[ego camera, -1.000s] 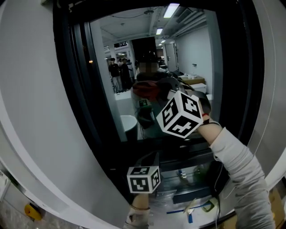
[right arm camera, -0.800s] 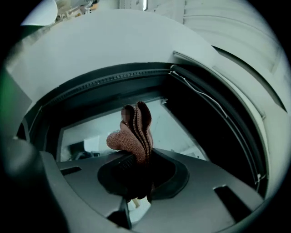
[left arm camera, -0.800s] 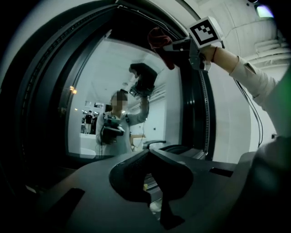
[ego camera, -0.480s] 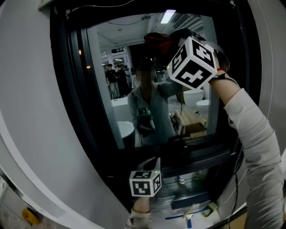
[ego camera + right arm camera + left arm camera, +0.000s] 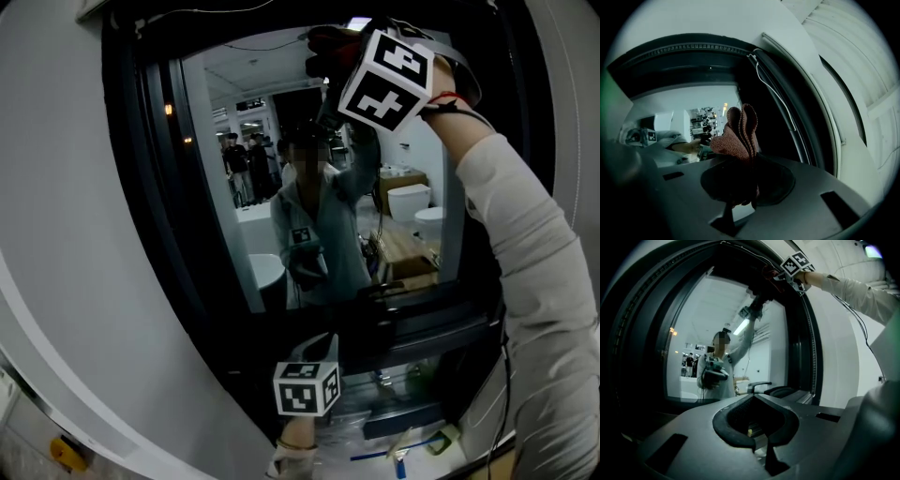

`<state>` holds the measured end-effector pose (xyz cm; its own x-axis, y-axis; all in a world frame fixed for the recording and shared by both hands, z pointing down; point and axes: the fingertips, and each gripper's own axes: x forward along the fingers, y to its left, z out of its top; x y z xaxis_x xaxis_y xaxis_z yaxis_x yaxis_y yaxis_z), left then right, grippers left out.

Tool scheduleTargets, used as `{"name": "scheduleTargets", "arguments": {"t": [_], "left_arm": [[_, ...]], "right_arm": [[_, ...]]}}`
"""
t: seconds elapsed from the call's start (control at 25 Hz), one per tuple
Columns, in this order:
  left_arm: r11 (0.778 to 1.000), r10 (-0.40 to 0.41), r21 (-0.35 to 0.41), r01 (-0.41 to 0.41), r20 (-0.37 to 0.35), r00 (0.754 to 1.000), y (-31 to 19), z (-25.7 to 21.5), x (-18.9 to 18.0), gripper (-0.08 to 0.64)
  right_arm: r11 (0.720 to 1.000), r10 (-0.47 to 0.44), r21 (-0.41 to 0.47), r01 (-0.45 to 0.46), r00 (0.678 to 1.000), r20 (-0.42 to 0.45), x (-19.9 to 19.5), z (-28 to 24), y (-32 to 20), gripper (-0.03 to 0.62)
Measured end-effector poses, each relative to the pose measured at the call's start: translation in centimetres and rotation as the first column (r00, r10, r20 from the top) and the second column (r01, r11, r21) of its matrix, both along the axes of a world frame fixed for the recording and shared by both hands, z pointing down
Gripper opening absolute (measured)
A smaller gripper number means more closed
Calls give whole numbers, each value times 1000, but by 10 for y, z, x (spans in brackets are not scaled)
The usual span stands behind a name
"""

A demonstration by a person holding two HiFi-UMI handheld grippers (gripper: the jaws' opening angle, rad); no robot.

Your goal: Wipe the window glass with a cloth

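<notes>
Cloth (image 5: 738, 132) — red, clamped in right tool (image 5: 740, 158), at window glass (image 5: 246, 178) top, left tool (image 5: 754, 399) closed

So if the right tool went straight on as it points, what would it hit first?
The red cloth in the right tool would likely meet the window glass first, though the dark frame runs close beside that spot.
</notes>
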<state>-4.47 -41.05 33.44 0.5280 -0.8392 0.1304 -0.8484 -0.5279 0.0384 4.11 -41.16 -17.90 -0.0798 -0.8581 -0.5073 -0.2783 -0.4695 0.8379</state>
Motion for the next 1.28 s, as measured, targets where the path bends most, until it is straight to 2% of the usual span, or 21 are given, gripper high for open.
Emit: {"name": "scheduleTargets", "arguments": {"t": [0.32,0.56,0.88,1.28], "left_arm": [[1000,-8,3,8,-5,1000,2,-2,-8,5],[1000,-9,1,9,-2,1000,2,4,-13,5],[1000,0,-4,0,-4,1000,3,3,-12,5],[1000,1,-4,-1,-13,1000,4,4,-11,5]], "right_arm": [[998,12,-58,-13,1000,-14,-14,15,-23,54],[994,26,-103,-29,999,-30,-12,47,-37,54],[985,-8,-172,0,999,-44,-14,103,-47,54],[967,-55,-248,50,998,-14,-15,161,-49,54]]}}
